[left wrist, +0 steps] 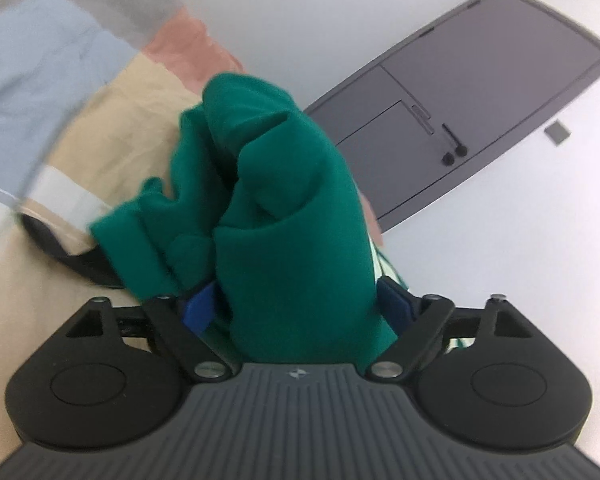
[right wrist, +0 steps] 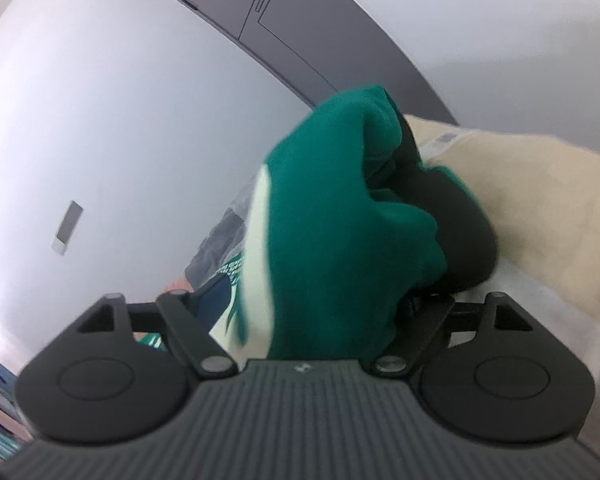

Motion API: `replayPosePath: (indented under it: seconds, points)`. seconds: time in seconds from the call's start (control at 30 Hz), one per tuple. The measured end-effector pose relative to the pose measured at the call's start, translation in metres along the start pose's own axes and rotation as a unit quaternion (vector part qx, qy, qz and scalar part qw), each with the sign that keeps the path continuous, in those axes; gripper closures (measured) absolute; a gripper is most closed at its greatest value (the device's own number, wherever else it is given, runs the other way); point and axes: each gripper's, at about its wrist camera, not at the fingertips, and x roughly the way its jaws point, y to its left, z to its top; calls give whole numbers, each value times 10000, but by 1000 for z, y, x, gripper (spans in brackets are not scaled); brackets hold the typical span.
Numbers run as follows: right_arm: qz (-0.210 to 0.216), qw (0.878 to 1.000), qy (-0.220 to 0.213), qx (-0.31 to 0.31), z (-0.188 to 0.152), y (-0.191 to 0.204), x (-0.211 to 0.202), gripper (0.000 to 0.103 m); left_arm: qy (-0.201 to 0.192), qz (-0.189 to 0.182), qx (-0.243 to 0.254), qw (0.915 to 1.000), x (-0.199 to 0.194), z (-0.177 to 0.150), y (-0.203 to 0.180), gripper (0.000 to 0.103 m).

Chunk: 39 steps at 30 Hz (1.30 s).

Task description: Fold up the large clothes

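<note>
Two grippers, one green garment (left wrist: 292,216): I have a bunched fold of it in front of each hand. In my left gripper (left wrist: 300,304) the blue pads (left wrist: 198,308) stand wide apart with the thick green cloth lying loosely between them, so I read it as open, not pinching. My right gripper (right wrist: 300,308) looks the same: its arms are spread, the green fabric with a pale printed panel (right wrist: 256,248) is heaped between them, and the pads themselves are mostly hidden under the cloth.

The garment sits crumpled close to both cameras, draped over the gripper fronts, with its far part resting on a bed covered in colour-blocked bedding (left wrist: 132,128) of blue, tan, pink and grey. A dark item (left wrist: 76,256) lies on the near left of that bedding, partly under the green cloth. Beyond the bed stands a white wall (left wrist: 500,280) with a grey door (left wrist: 480,112).

I judge the wide jaws mean the cloth is being set down on the bed so it can be spread flat; folding proper looks barely begun, since the garment is bunched, not laid out.
</note>
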Motion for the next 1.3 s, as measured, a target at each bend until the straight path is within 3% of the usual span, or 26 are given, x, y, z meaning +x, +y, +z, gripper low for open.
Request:
replayPosePath:
  seconds: [0.2, 0.37, 0.67, 0.87, 1.1, 1.3]
  points:
    - [-423, 9983, -271, -311, -16, 10, -52, 19, -102, 587, 779, 9952, -55, 2, -27, 13]
    - [-332, 9953, -607, -682, -6, 46, -107, 19, -399, 833, 1430, 9854, -113, 9, -71, 13]
    - [268, 9790, -1088, -1704, -1, 152, -204, 19, -803, 752, 2366, 9654, -211, 11, -151, 13]
    - [403, 9654, -1160, -2299, -23, 201, -252, 19, -739, 613, 2851, 9537, -262, -4, -186, 13]
    - [493, 9497, -1115, -2886, -70, 231, -295, 19, -746, 626, 3316, 9384, -304, -37, -201, 12]
    - [521, 9420, -1048, -3144, -108, 243, -324, 19, -766, 623, 3445, 9336, -327, -61, -201, 10]
